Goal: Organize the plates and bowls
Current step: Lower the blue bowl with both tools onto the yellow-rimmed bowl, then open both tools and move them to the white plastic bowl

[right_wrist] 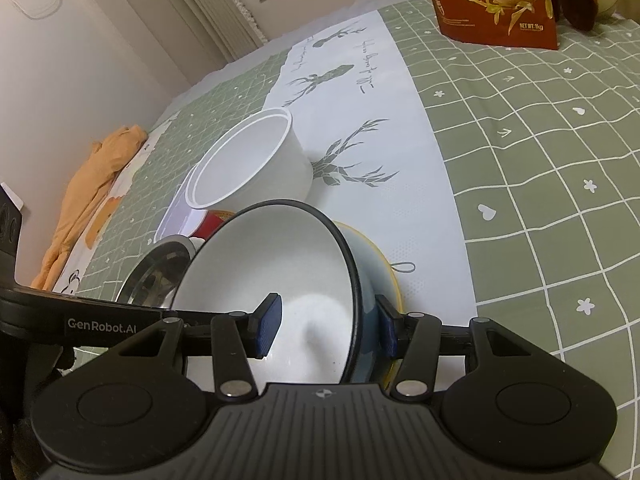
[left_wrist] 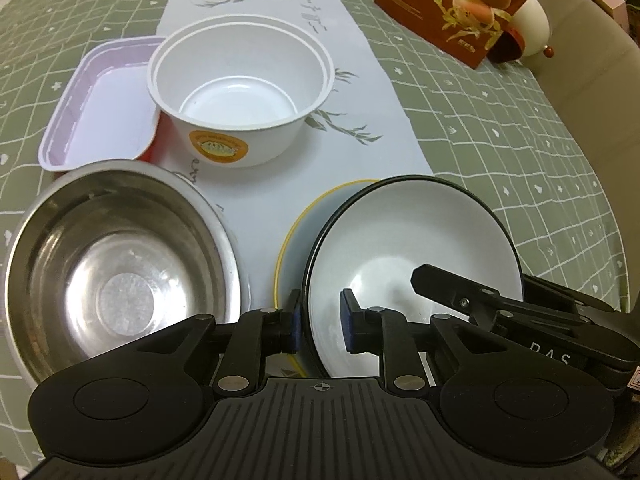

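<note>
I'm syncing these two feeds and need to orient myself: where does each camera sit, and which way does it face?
Left wrist: sits on the left gripper, facing across the table; its fingers straddle the near rim of the black-rimmed bowl; steel bowl alongside; the right gripper enters too.
Right wrist: sits on the right gripper, looking toward the wall and window; its fingers straddle that bowl's rim; the left gripper's body shows at the left edge.
Shared: that bowl, white tub, snack bag.
</note>
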Demonstrator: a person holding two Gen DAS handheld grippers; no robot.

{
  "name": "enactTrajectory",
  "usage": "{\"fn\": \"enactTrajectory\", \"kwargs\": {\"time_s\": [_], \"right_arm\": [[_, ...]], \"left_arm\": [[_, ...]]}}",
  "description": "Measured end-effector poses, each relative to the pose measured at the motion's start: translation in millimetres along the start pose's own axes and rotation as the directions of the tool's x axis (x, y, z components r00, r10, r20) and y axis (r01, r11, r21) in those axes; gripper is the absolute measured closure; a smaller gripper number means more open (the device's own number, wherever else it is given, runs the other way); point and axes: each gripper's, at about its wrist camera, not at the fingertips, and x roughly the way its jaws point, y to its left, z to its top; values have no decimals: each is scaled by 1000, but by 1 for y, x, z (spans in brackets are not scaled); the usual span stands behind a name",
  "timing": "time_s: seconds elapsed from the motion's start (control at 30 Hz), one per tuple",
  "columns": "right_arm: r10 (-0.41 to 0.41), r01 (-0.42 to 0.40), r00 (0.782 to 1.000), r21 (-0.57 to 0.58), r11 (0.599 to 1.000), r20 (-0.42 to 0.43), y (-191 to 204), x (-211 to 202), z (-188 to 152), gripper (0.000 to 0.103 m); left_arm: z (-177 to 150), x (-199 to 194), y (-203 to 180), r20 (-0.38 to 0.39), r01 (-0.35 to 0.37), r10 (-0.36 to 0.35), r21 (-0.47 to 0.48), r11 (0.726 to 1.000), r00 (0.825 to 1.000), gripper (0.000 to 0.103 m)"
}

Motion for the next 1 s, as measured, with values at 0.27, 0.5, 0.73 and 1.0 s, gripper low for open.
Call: {"fn": "enactTrajectory", "kwargs": {"time_s": [0.27, 0.5, 0.73, 1.0], "right_arm": [[10, -10, 1000, 6, 1000, -4, -3, -1, 0, 53], [12, -12, 1000, 4, 1000, 3, -3, -3, 0, 53], [9, -9, 1000, -1, 1000, 4, -3, -6, 0, 53], [4, -4, 1000, -2, 1000, 16, -3, -14, 0, 53]], "left_arm": [[-1, -3, 2, 4, 5, -5, -4, 1000, 1000, 82], [-1, -3, 2, 4, 4, -4, -4, 1000, 1000, 82], [-1, -3, 2, 4, 3, -3, -4, 1000, 1000, 82], [-1, -4, 3, 10, 8, -8, -8, 1000, 1000, 82]]}}
